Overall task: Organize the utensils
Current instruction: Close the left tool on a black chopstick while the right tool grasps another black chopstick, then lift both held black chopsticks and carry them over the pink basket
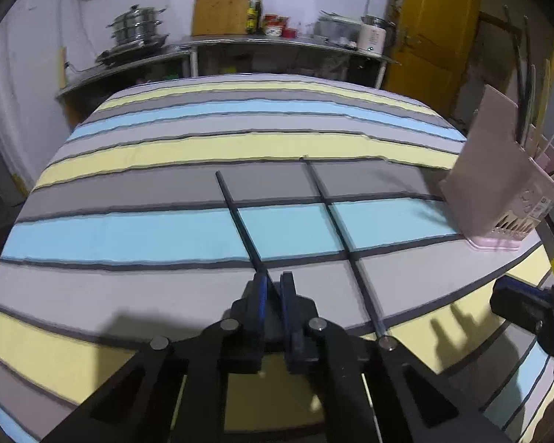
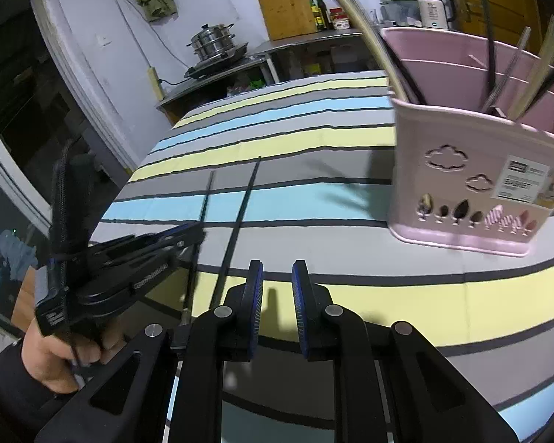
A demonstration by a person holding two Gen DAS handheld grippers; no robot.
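On the striped cloth (image 2: 314, 140), your pink holder (image 2: 461, 192) is carrying upright utensils; your left gripper (image 1: 273, 291) is clamping one chopstick (image 1: 236, 217), another chopstick (image 1: 332, 217) lying beside; your right gripper (image 2: 277, 295) is hanging parted, empty.

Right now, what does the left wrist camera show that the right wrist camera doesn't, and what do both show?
Only the left wrist view: the left tongs shut on the near end of one dark chopstick, and a white rice cooker on the back counter.

Only the right wrist view: the right tongs open and holding nothing, the hand gripping the left tool, and the label on the pink holder.

Both: two dark chopsticks, the second chopstick lying free, the striped tablecloth, the pink holder with utensils, the cutting board.
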